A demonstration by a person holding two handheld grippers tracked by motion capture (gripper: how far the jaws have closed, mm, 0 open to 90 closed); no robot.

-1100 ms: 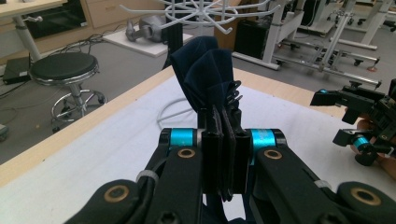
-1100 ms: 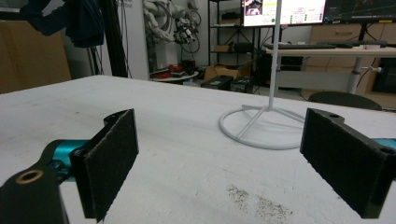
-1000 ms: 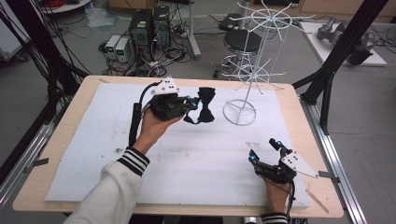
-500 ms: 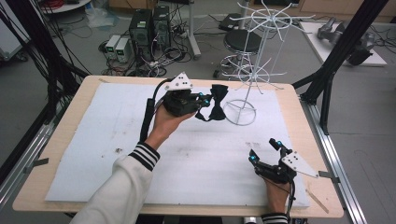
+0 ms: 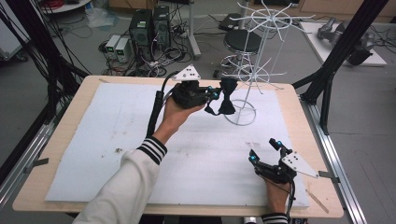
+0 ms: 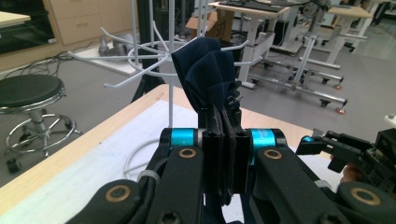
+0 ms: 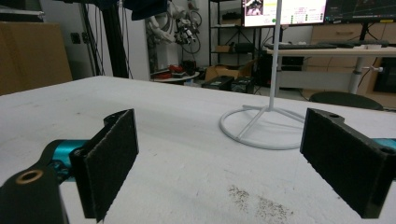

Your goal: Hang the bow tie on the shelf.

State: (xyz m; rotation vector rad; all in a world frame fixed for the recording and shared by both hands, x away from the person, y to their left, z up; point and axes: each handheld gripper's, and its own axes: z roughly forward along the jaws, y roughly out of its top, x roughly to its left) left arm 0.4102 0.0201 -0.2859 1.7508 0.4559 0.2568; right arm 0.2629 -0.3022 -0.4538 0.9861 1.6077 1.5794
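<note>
A: Where is the bow tie?

B: In the high view the dark bow tie (image 5: 225,96) sits in the upper middle of the frame, pinched by the left gripper (image 5: 211,94). It is held above the white sheet (image 5: 93,135) that covers the desk (image 5: 299,100), just left of the white wire rack (image 5: 254,60), whose ring base (image 5: 240,112) rests on the sheet.

A: And from the left gripper's own camera?

B: Its two black jaws are pressed together on the navy bow tie (image 6: 205,74), which stands up from them in the centre of the frame. The rack's thin white prongs (image 6: 135,60) spread out behind the cloth, at upper left. I cannot tell whether the cloth touches a prong.

A: What about the other one?

B: The right gripper (image 5: 265,149) lies low at the lower right of the high view, held by a hand (image 5: 276,193) near the front edge of the desk, well apart from the bow tie. Its jaws are spread wide with nothing between them.

A: Does its own view agree?

B: Yes. Its pads (image 7: 112,158) stand at the left and right edges of the frame, with bare white sheet (image 7: 187,140) between them and the rack's base ring (image 7: 261,126) farther off, right of centre. A dark speckled patch (image 7: 257,200) marks the sheet at lower centre.

A: Anything around the desk?

B: A black round stool (image 5: 243,41) and computer boxes (image 5: 149,28) stand on the floor beyond the desk's far edge.
</note>
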